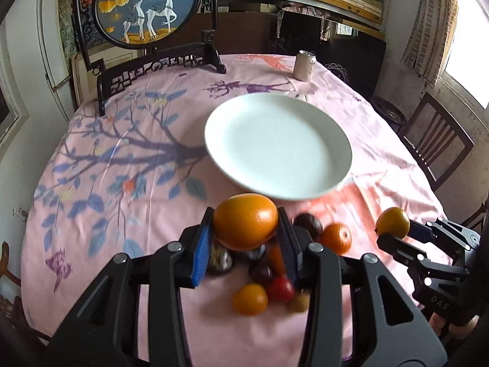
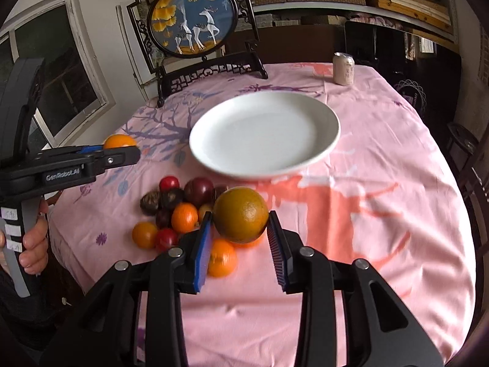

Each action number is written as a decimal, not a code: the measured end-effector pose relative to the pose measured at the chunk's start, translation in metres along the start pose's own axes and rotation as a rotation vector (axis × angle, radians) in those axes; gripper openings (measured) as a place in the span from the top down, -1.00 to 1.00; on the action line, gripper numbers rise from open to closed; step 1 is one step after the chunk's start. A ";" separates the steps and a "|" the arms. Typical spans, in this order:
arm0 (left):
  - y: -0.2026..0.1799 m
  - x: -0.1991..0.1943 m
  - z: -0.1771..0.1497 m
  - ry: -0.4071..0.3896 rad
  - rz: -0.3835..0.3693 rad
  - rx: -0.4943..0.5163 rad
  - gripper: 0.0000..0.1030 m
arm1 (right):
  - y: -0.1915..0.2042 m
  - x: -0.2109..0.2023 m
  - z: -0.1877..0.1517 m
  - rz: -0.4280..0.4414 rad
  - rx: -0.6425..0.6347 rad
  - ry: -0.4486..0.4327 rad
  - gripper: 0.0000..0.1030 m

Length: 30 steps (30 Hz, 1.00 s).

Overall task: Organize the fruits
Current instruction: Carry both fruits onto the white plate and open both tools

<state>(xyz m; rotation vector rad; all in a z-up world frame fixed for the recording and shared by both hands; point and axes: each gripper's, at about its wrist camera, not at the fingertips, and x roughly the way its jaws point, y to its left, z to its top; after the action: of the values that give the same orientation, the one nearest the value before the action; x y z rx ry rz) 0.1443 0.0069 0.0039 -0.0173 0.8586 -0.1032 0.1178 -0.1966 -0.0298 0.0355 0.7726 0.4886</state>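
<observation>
My left gripper (image 1: 246, 234) is shut on a large orange (image 1: 245, 220) and holds it above the fruit pile; it also shows in the right wrist view (image 2: 119, 141). My right gripper (image 2: 240, 229) is shut on a greenish-brown orange (image 2: 240, 214), seen from the left wrist view as a yellow-orange fruit (image 1: 392, 222). A white plate (image 2: 324, 140) lies beyond both grippers, nothing on it. A pile of several small fruits (image 2: 183, 211), oranges, red and dark plums, lies on the pink tablecloth in front of the plate.
A pink drink can (image 2: 343, 68) stands at the far right of the table. A framed round deer screen (image 2: 192, 21) on a dark stand is at the far left. A wooden chair (image 1: 437, 143) stands at the table's right edge.
</observation>
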 end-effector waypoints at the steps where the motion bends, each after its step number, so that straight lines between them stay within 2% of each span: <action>1: 0.001 0.009 0.020 0.007 0.000 0.001 0.21 | -0.005 0.006 0.019 0.000 -0.007 -0.009 0.31; 5: -0.002 0.066 0.089 0.050 0.021 -0.003 0.21 | -0.028 0.047 0.091 -0.041 -0.047 -0.016 0.31; 8: -0.003 0.124 0.120 0.138 0.008 -0.030 0.21 | -0.047 0.099 0.129 -0.031 -0.058 0.060 0.31; 12: -0.001 0.182 0.141 0.213 -0.015 -0.080 0.21 | -0.069 0.164 0.145 -0.044 -0.048 0.185 0.31; 17: -0.006 0.216 0.149 0.259 -0.014 -0.082 0.18 | -0.081 0.204 0.149 -0.056 -0.048 0.259 0.29; 18: -0.007 0.217 0.149 0.260 -0.013 -0.082 0.14 | -0.081 0.206 0.149 -0.070 -0.053 0.261 0.26; 20: -0.004 0.207 0.150 0.245 -0.022 -0.091 -0.18 | -0.078 0.198 0.151 -0.104 -0.063 0.242 -0.05; 24: 0.007 0.146 0.144 0.134 -0.020 -0.080 -0.29 | -0.068 0.140 0.151 -0.121 -0.081 0.144 -0.11; 27: 0.014 0.086 0.114 0.035 0.025 -0.065 -0.51 | -0.047 0.083 0.127 -0.139 -0.095 0.090 -0.13; 28: 0.015 0.069 0.099 0.009 0.039 -0.056 -0.60 | -0.037 0.065 0.111 -0.137 -0.107 0.072 -0.18; 30: 0.018 0.039 0.062 -0.029 0.055 -0.051 -0.64 | -0.019 0.034 0.073 -0.135 -0.115 0.034 -0.34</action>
<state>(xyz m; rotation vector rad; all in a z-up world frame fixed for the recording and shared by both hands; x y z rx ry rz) 0.2176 0.0193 0.0142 -0.0432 0.8319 -0.0296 0.1963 -0.1878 -0.0036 -0.1319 0.7737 0.4055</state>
